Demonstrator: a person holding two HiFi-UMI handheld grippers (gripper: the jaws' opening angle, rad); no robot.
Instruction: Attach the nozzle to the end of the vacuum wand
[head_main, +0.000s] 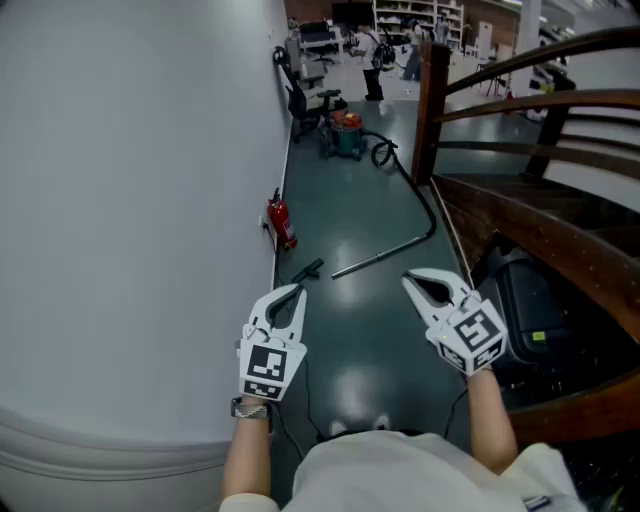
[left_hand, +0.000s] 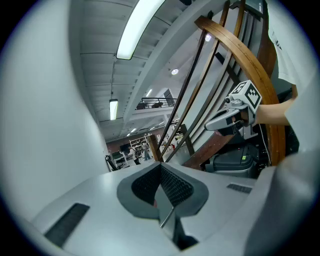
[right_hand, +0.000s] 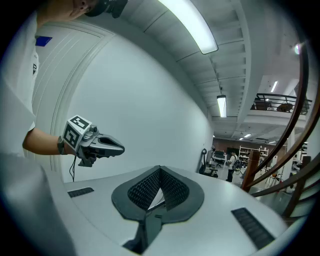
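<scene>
A metal vacuum wand (head_main: 384, 254) lies on the dark green floor ahead, joined to a black hose (head_main: 412, 185) that runs back to a red and green vacuum cleaner (head_main: 346, 134). A small black nozzle (head_main: 307, 270) lies on the floor just left of the wand's near end, apart from it. My left gripper (head_main: 298, 291) is held up in front of me, shut and empty, its tip over the nozzle in the head view. My right gripper (head_main: 409, 280) is level with it to the right, also shut and empty. Each gripper view shows its own closed jaws and the other gripper (left_hand: 220, 122) (right_hand: 116, 147).
A curved white wall (head_main: 130, 220) runs along the left, with a red fire extinguisher (head_main: 280, 222) at its foot. A wooden stair rail (head_main: 540, 110) rises on the right, with a black case (head_main: 530, 305) under it. Chairs, shelves and people stand far down the corridor.
</scene>
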